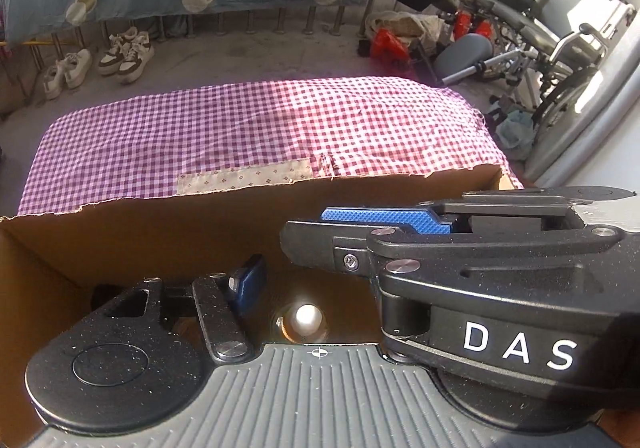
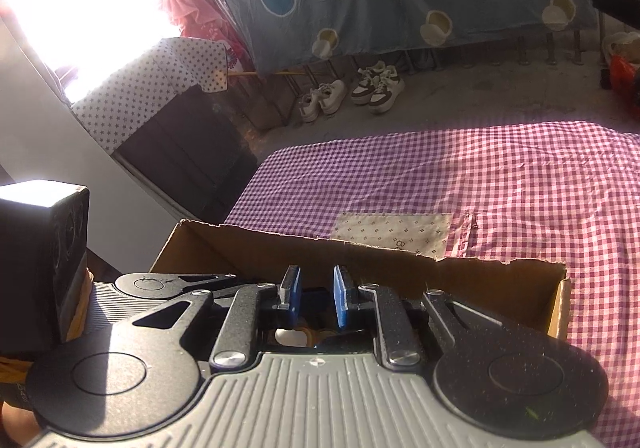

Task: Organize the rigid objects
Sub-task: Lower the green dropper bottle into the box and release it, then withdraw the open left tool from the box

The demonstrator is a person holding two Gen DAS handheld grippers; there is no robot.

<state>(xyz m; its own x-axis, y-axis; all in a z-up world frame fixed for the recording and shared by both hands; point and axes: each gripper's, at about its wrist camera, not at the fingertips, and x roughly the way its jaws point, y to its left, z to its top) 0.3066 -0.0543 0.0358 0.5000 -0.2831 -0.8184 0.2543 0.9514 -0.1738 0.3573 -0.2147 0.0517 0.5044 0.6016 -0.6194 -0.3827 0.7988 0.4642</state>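
Where sunlight strikes the floor of the cardboard box, a small round glossy object lies washed out by glare, so what it is cannot be told. The box has plain brown walls and a ragged, torn top rim, and it rests on a table covered by a purple-and-white checked cloth with a beige flowered patch sewn in.

The left gripper reaches into the box above the object. One textured blue pad stands well off to the side, not touching the object, so the jaws are apart; its other finger is hidden behind the right gripper, whose speckled black body crosses the left wrist view. The right gripper also points into the box. Its blue pads are drawn almost together, with only a narrow dark slot between and nothing visible in it. Beneath them, white and tan shapes are mostly covered.
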